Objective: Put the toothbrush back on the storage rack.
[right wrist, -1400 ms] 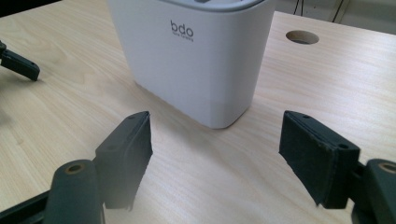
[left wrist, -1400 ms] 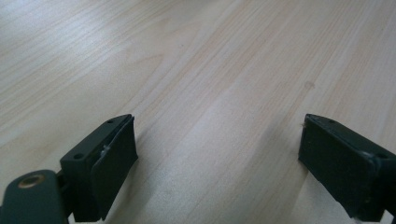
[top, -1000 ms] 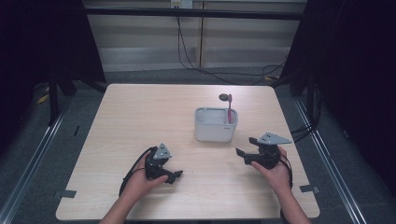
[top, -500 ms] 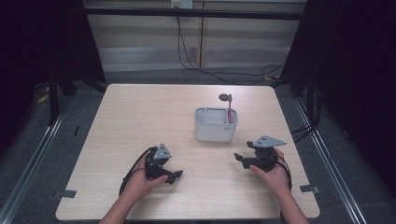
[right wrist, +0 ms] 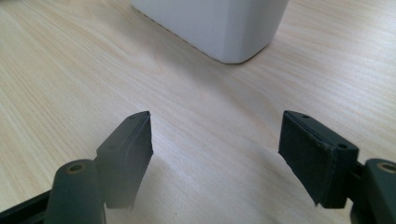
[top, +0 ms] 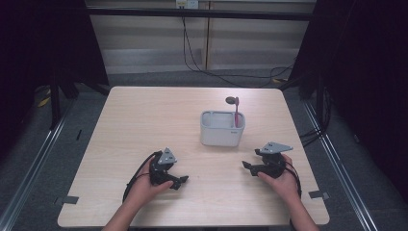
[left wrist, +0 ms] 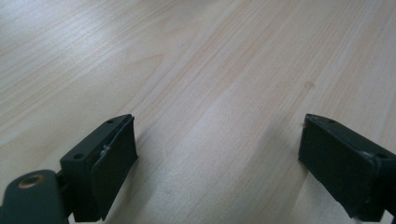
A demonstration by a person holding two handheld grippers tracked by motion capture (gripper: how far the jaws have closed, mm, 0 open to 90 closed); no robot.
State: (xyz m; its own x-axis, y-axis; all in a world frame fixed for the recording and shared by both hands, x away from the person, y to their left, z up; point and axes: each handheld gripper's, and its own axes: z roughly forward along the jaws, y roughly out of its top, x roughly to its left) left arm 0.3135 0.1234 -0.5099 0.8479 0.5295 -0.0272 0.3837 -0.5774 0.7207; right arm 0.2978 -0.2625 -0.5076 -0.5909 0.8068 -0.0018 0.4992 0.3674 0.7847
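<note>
A white rectangular plastic holder (top: 222, 128) stands right of the middle of a pale wooden table (top: 144, 120), with a pink-handled utensil (top: 235, 111) upright in its far right corner. The right gripper (top: 253, 166), jaws wide and empty, rests nearer, the holder just ahead and to its left. The left gripper (top: 179, 181), also wide and empty, lies farther off.
</note>
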